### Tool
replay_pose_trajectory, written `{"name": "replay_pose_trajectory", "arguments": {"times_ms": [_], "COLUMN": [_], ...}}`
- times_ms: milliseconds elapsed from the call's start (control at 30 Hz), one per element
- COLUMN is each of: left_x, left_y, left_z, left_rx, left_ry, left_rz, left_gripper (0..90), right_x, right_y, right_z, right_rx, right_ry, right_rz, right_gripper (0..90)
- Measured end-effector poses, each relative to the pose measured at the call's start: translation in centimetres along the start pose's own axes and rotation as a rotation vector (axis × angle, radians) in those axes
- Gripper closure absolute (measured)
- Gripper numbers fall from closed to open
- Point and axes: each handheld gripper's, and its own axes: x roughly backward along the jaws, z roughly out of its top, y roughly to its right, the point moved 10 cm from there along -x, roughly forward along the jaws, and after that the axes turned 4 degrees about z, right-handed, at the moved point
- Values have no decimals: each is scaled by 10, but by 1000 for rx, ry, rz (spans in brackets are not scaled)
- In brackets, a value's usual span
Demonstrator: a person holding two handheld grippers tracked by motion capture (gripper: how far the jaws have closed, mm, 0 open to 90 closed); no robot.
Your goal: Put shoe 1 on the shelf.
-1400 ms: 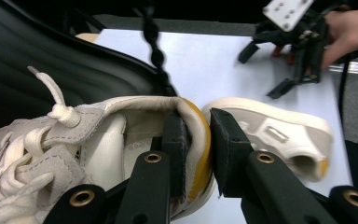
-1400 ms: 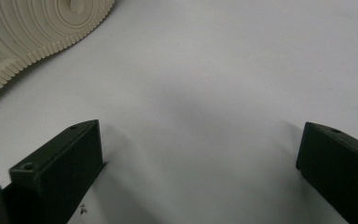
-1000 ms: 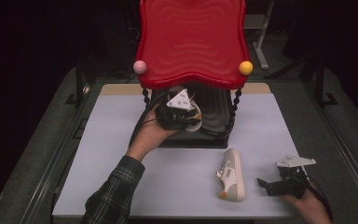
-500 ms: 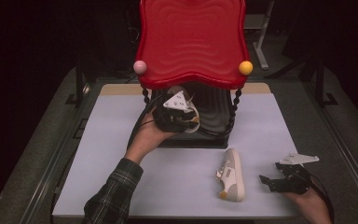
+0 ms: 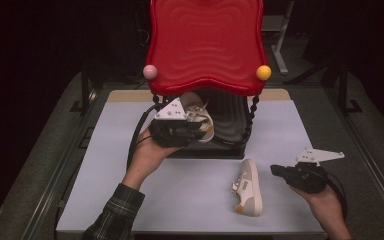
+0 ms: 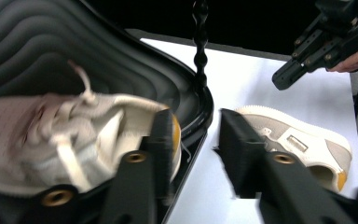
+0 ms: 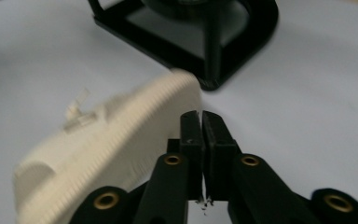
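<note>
A pale sneaker with a yellow heel [image 5: 197, 112] [image 6: 51, 135] lies on the ribbed black lower shelf [image 5: 230, 120] [image 6: 37, 46] under the red top [image 5: 205, 45]. My left gripper [image 5: 192, 127] [image 6: 193, 116] is at its heel. Its jaws have just been closing but stand open; one jaw is against the heel, and the gap shows bare table. The matching sneaker [image 5: 249, 189] [image 6: 298, 140] [image 7: 107, 149] lies on its side on the mat. My right gripper [image 5: 274, 170] [image 7: 200, 114] hovers just right of it. Its jaws have just closed and are shut on nothing.
The rack stands at the back middle of a pale mat [image 5: 105, 165], with a pink ball [image 5: 150, 72] and a yellow ball [image 5: 263, 72] at the red top's front corners. Twisted black posts [image 5: 252, 115] hold the top up. Dark metal table rails [image 5: 375, 165] run along both sides.
My right gripper has lifted off the mat beside the lying sneaker and shut its jaws. My left gripper has drawn back a little from the shelf, uncovering the sneaker there.
</note>
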Motion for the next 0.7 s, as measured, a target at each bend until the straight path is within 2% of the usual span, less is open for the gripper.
{"name": "replay_pose_trajectory", "arguments": {"times_ms": [133, 333, 500, 700], "left_x": [5, 5, 0, -11], "left_y": [-5, -15, -23, -28], "left_z": [-15, -38, -51, -57], "left_rx": [23, 80, 86, 111], "left_ry": [-40, -69, -90, -91], "left_rz": [34, 83, 117, 134], "left_gripper": [895, 897, 897, 896], "right_x": [-12, -36, -59, -83], "right_y": [-14, -31, -37, -41], "right_z": [28, 62, 84, 107], "right_rx": [30, 89, 119, 140], "right_ry": [36, 58, 60, 63], "right_rz": [53, 97, 116, 127], "right_gripper": [896, 898, 898, 898]}}
